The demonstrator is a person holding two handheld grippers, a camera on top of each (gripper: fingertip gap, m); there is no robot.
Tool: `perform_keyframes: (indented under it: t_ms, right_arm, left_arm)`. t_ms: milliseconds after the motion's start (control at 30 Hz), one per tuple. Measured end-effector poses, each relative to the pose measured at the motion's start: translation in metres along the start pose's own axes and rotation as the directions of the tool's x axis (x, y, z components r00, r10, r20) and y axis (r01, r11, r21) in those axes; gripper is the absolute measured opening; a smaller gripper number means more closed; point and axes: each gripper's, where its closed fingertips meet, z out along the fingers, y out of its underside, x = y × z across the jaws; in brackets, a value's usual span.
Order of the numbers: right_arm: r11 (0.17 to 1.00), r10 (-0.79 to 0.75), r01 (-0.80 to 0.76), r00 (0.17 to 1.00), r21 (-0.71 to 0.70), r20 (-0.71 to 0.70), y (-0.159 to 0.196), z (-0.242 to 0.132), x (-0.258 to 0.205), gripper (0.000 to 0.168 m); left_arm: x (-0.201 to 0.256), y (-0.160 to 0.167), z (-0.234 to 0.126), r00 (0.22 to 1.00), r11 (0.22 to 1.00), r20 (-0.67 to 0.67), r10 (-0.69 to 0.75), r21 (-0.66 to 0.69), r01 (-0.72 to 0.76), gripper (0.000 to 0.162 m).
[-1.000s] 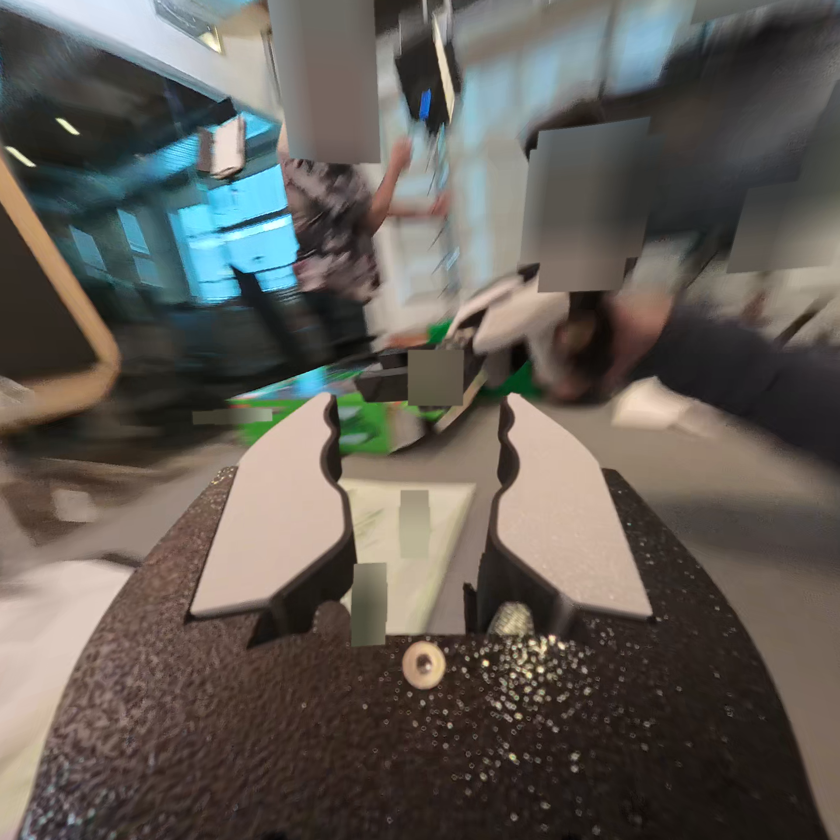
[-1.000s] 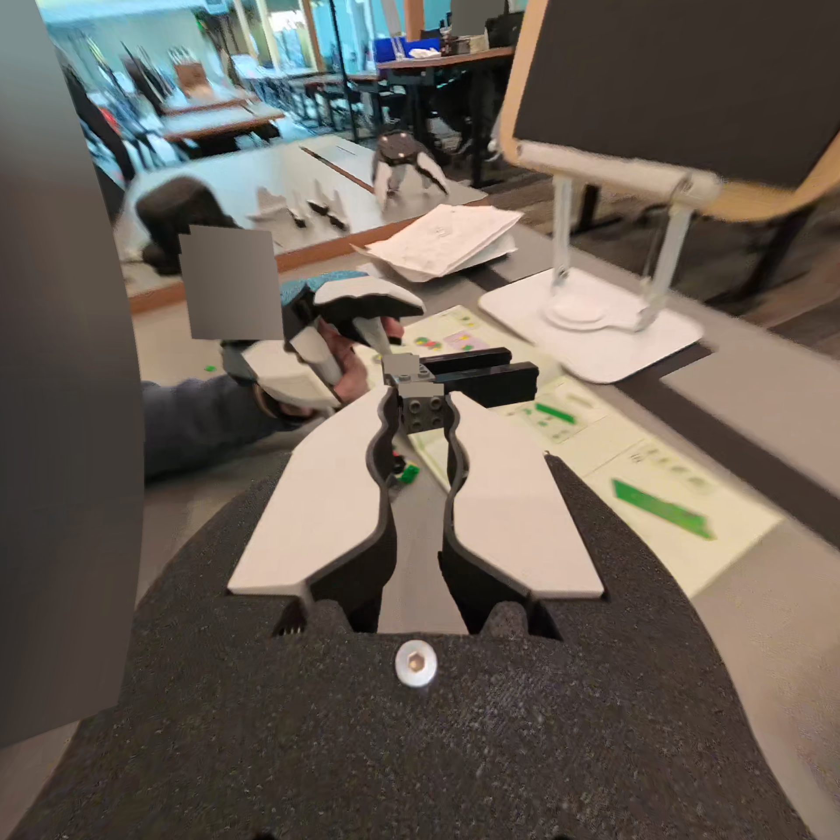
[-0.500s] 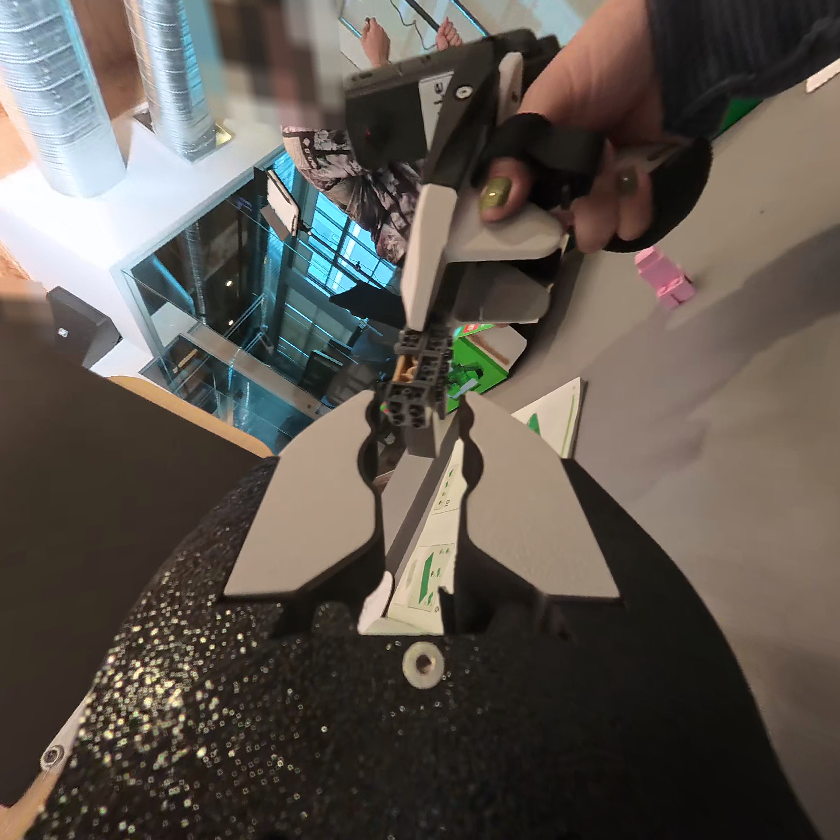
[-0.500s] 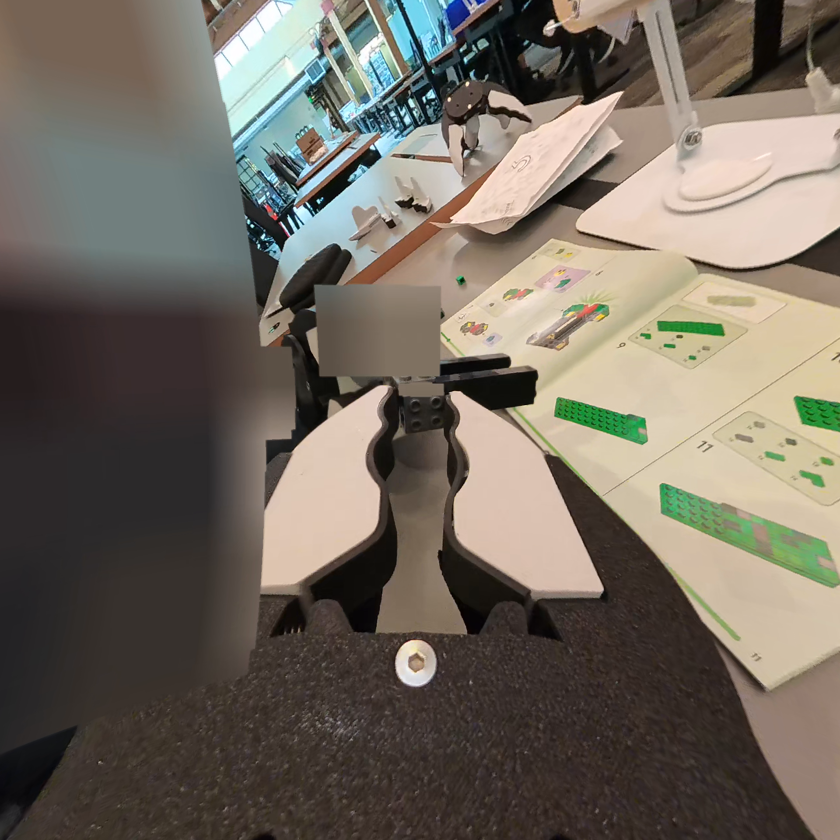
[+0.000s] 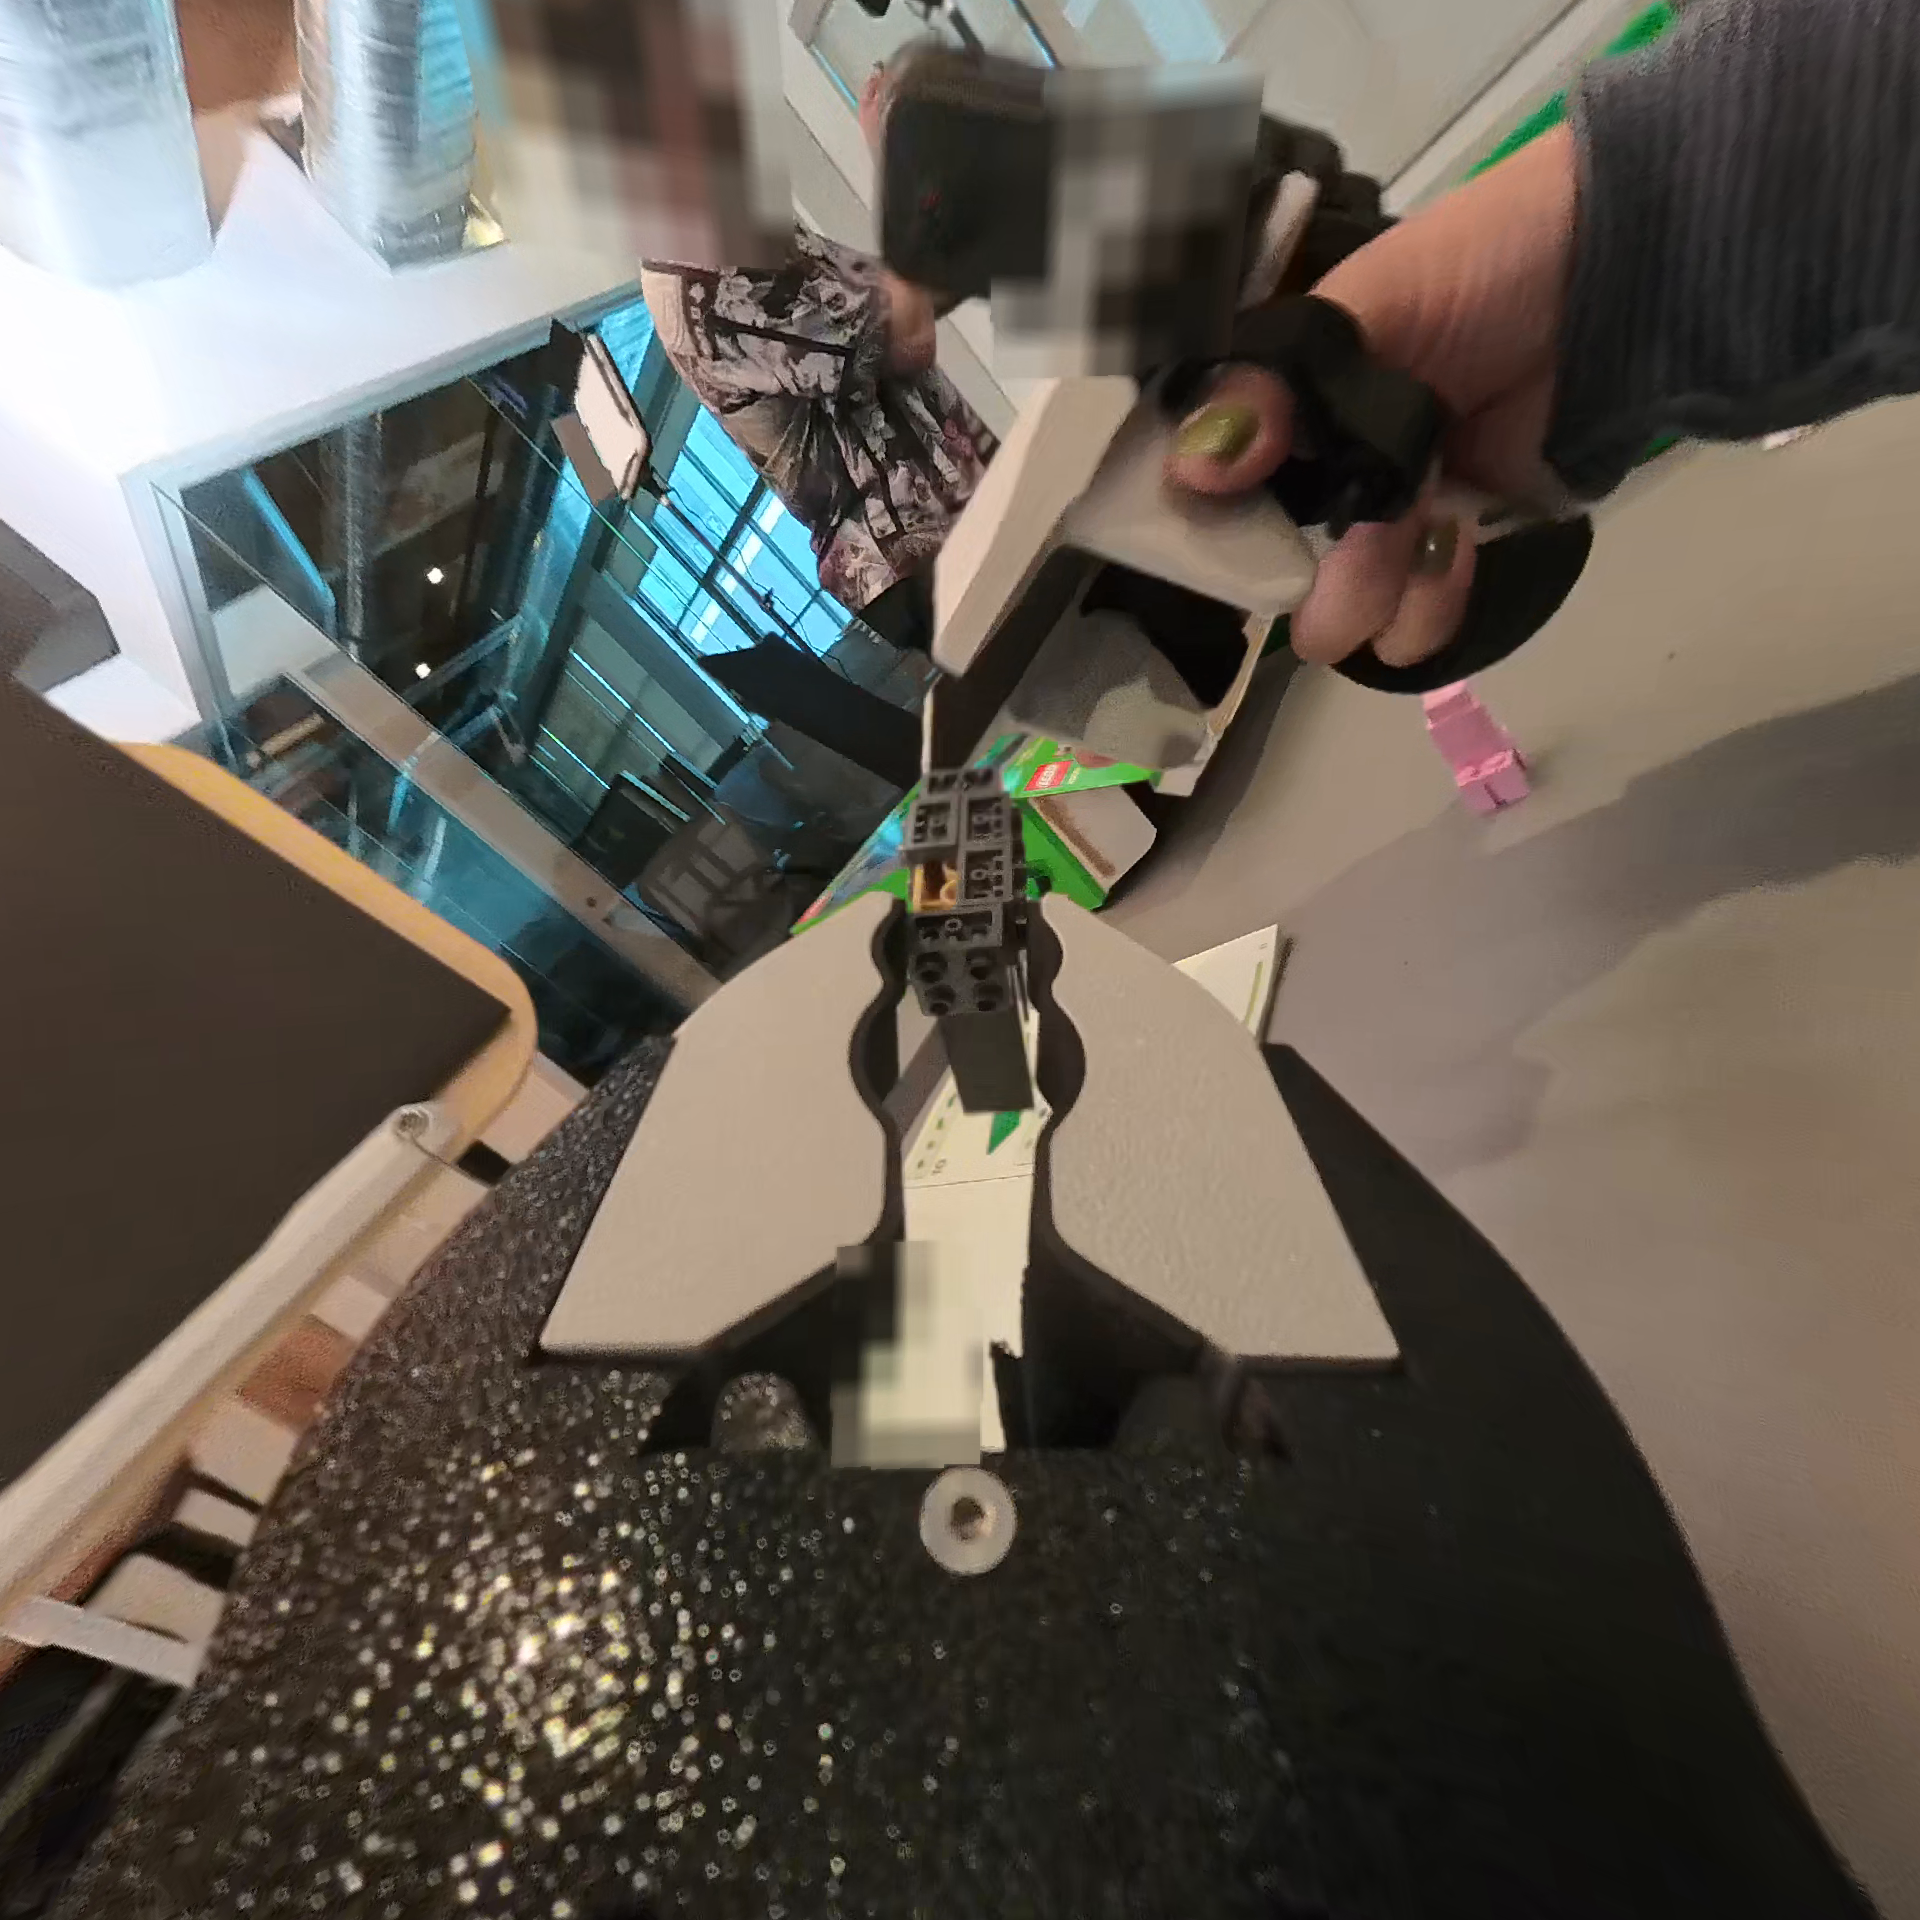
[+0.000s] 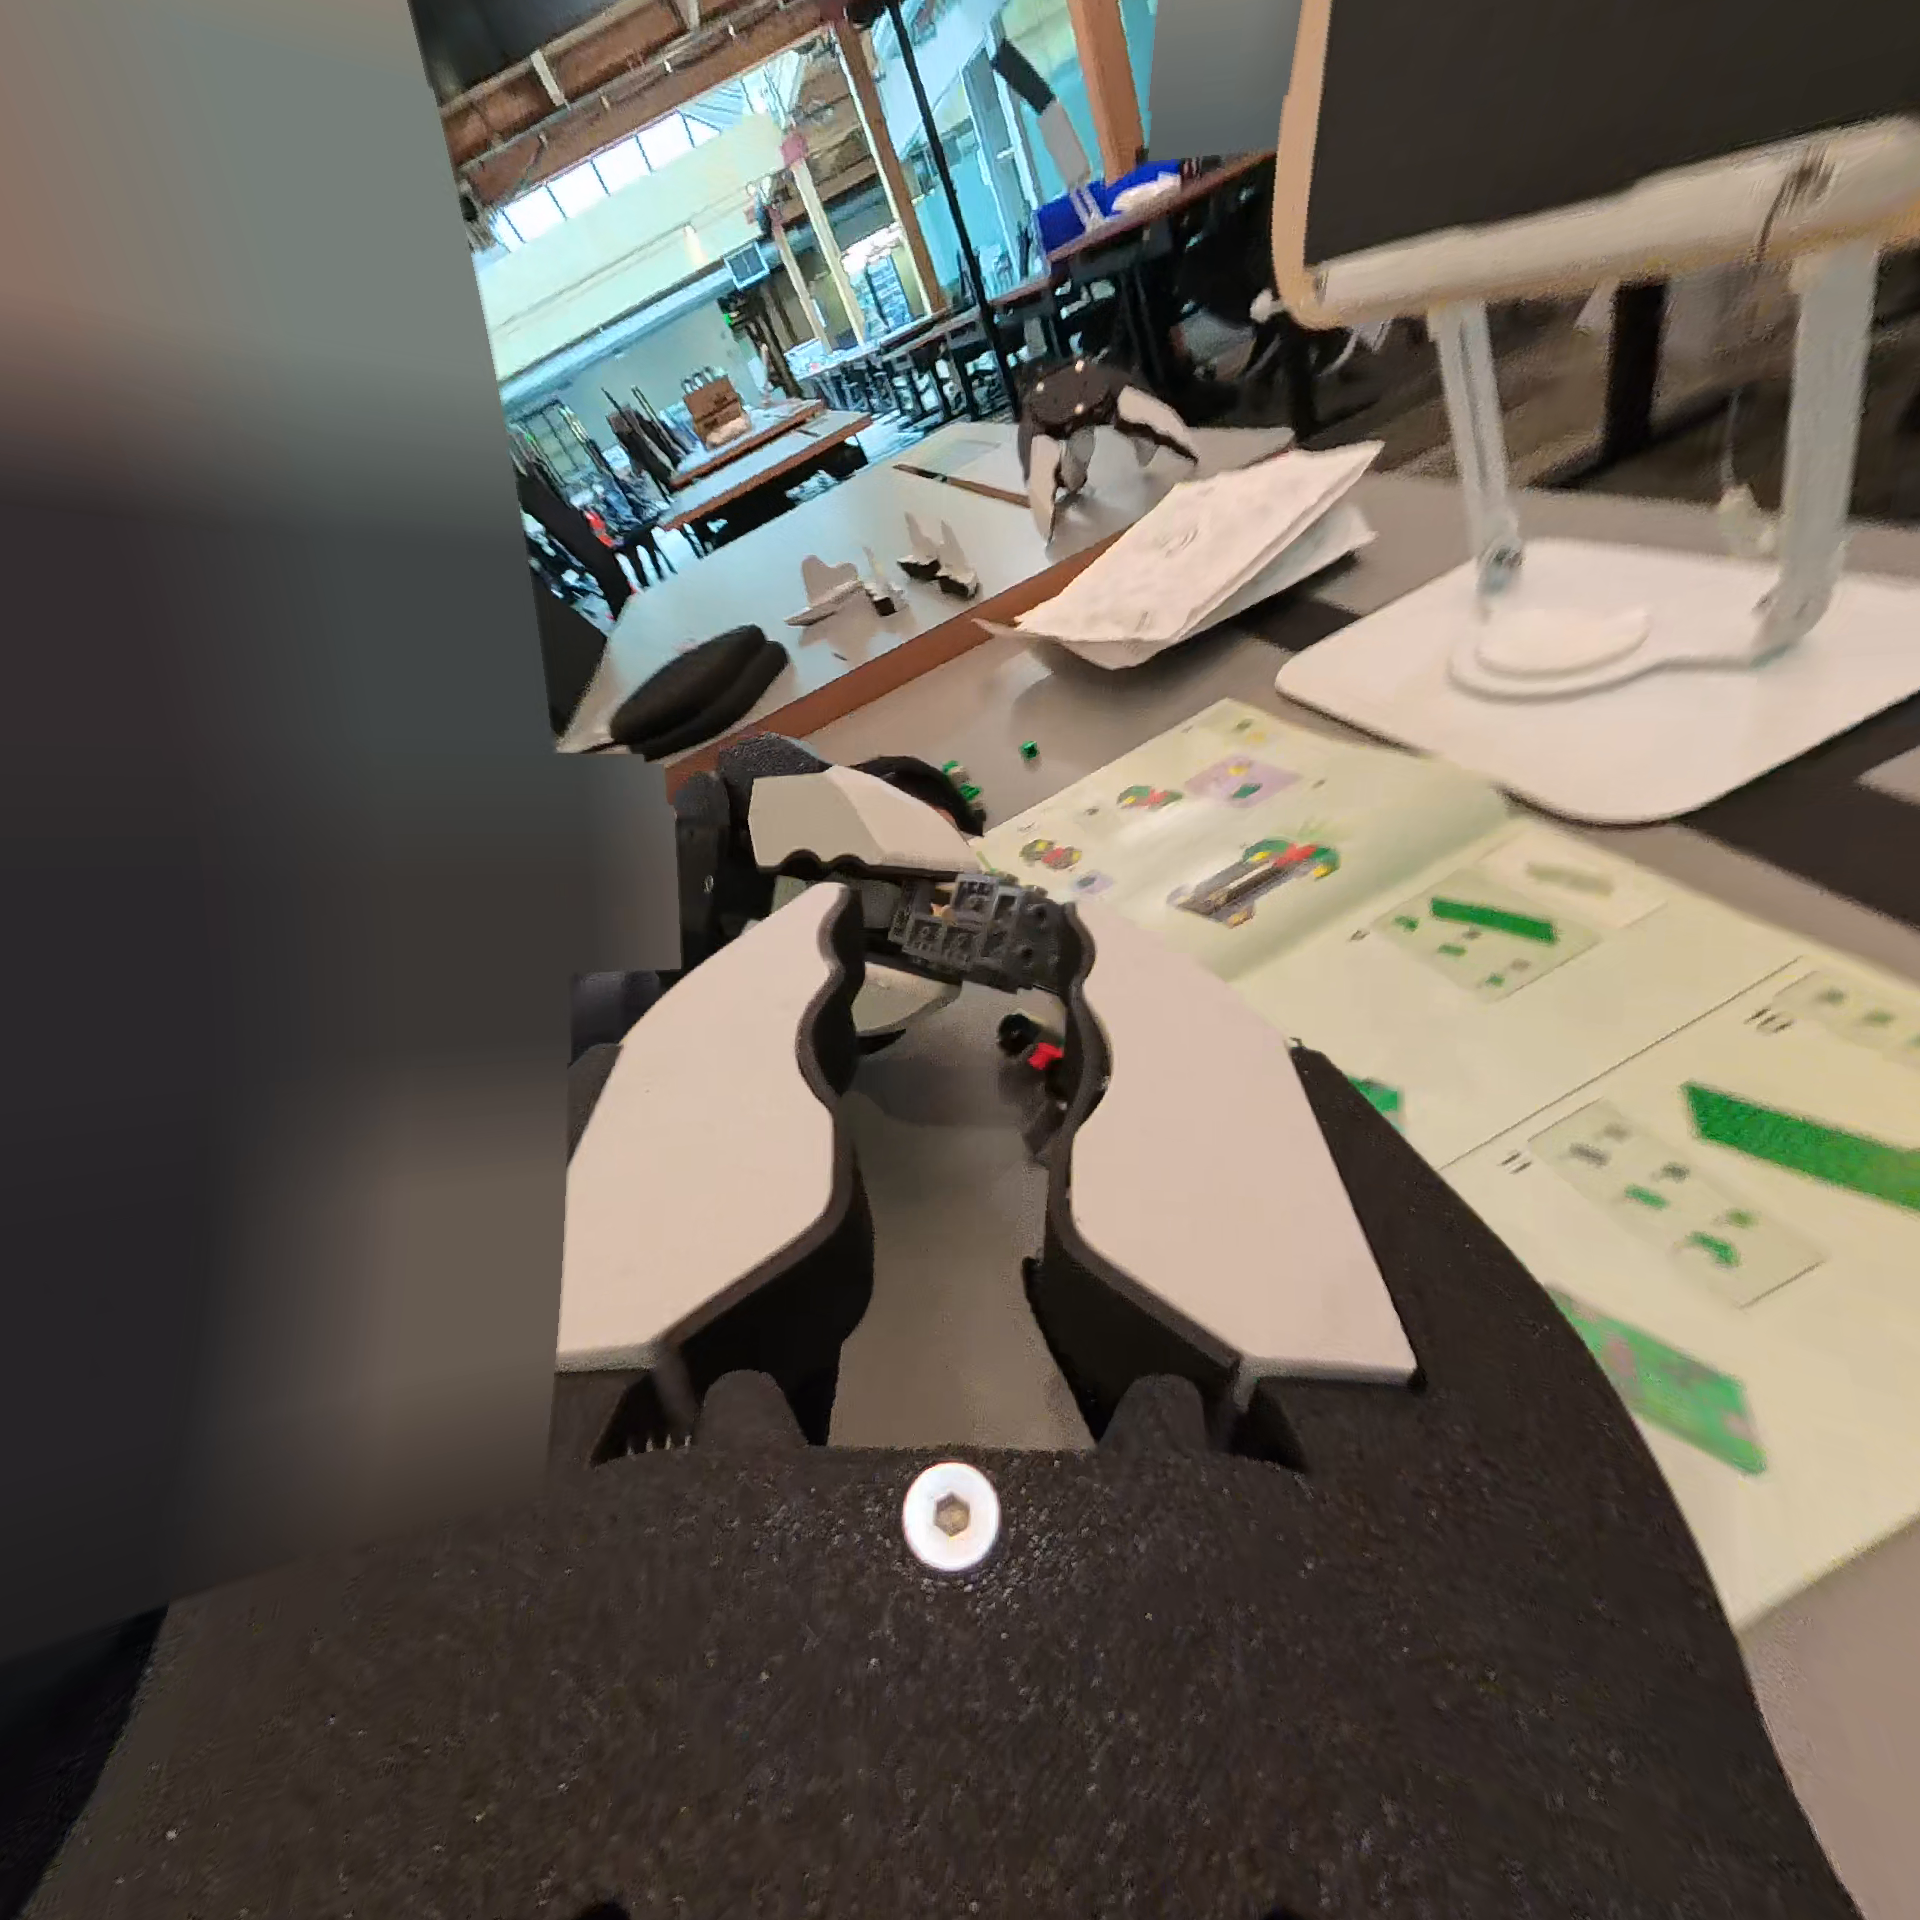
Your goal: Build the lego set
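Note:
A small dark grey lego assembly [image 5: 961, 966] with a tan piece and a black bar hanging from it is held above the table. My left gripper [image 5: 961, 914] is shut on it near the fingertips. My right gripper [image 6: 956, 914] is open, and the assembly [image 6: 971, 925] sits in the gap between its spread tips. In the left wrist view the right gripper [image 5: 987, 686], held by a hand, is just above the assembly and apart from it. The left gripper's white fingers [image 6: 842, 826] show behind the assembly in the right wrist view.
An open instruction booklet [image 6: 1455, 987] lies on the grey table to the right. A white stand base [image 6: 1610, 707] carries a dark panel behind it. A green box [image 5: 1049, 831], a pink piece [image 5: 1486, 769], small loose pieces [image 6: 1023, 1039] and stacked papers [image 6: 1195, 561] are nearby. Less than 4 cm separates the two grippers' tips.
The right gripper held the assembly a second ago while the left was open. The left closed on it, then the right opened and let go.

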Motion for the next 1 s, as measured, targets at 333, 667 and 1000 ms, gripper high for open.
perform_keyframes:
  t_ms: [333, 667, 1000]
  right_arm:
    - [0.944, -0.326, 0.316, 0.937, -0.094, -0.123, 0.000, 0.001, -0.004, 0.042]
    - [0.925, -0.356, 0.356, 0.934, -0.130, 0.030, 0.019, 0.007, -0.024, 0.039]
    - [0.908, -0.392, 0.394, 0.919, -0.141, 0.045, 0.020, 0.008, -0.027, 0.024]
  left_arm:
    - [-0.005, -0.009, -0.005, 0.887, 0.894, -0.205, -0.413, 0.095, 0.438, 0.020]
    - [0.010, -0.029, -0.015, 0.706, 0.761, -0.474, -0.527, 0.107, 0.640, 0.020]
    - [0.007, -0.029, -0.011, 0.698, 0.740, -0.452, -0.556, 0.113, 0.663, 0.025]
